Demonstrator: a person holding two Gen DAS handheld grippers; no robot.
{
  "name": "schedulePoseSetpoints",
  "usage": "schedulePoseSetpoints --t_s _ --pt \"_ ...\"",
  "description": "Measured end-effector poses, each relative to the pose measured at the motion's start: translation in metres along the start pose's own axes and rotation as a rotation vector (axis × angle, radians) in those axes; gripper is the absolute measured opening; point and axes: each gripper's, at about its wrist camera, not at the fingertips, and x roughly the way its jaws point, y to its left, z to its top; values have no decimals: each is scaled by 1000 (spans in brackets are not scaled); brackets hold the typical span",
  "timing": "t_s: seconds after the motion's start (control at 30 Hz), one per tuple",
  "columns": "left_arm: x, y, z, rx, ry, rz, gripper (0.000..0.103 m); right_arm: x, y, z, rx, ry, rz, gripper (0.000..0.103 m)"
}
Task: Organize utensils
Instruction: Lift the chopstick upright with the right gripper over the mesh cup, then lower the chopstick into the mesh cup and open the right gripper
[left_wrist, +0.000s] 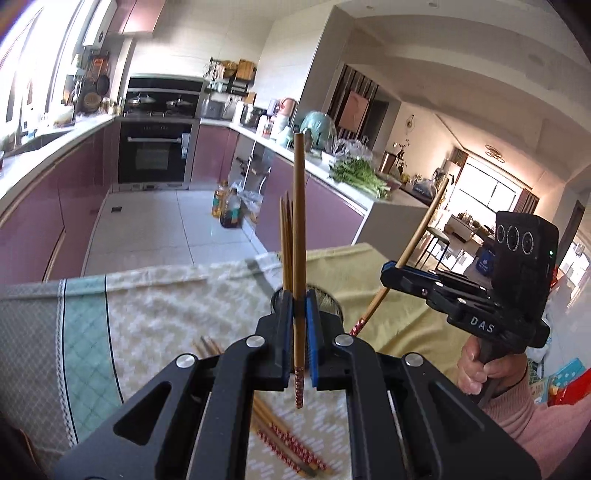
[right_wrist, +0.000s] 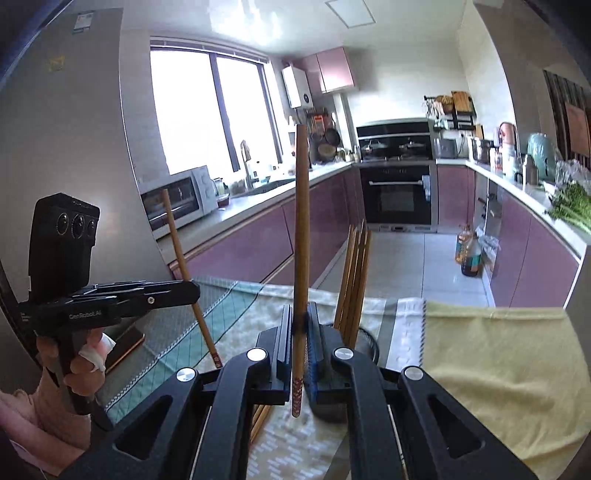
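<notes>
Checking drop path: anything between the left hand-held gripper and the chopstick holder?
Nothing but the chopstick it grips. In the left wrist view, the left hand-held gripper sits right in front of the holder, no gap visible.

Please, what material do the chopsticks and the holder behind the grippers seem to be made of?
Chopsticks: the one in the left gripper looks like wood or bamboo, matte tan, with a red patterned end, possibly painted. The one in the right gripper looks the same.
Holder: probably dark metal mesh, since a fine grid shows on its wall; mostly hidden, so uncertain.
</notes>
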Motion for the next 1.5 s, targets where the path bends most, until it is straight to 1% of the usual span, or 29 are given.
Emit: schedulePoseSetpoints --t_s 0.3,0.4,0.5,0.57,0.67,0.9,1.2,1.43,1.5 --pt "12 -15 39 26 -65 -18 7 0 -6 26 -23 -52 -23 6" --pt "17 -19 47 41 -83 -7 8 3 -8 31 -28 -59 -34 6" --pt "27 -22 53 52 -79 -1 7 10 -13 32 -28 -51 -43 6" --pt "34 -24 55 59 -72 16 8 16 -15 30 -27 -36 -51 6" --pt "47 -26 52 74 -37 28 8 28 -22 26 -14 -5 -62 6" --pt "78 -23 33 125 84 33 8 45 -28 15 2 60 -73 6" --pt "106 -16 20 162 196 41 8 65 -34 4 9 155 -85 6" --pt "121 -9 16 151 233 48 8 83 -41 -4 31 227 -75 6" --pt "124 -6 17 144 236 49 8 86 -44 -5 41 230 -78 6"
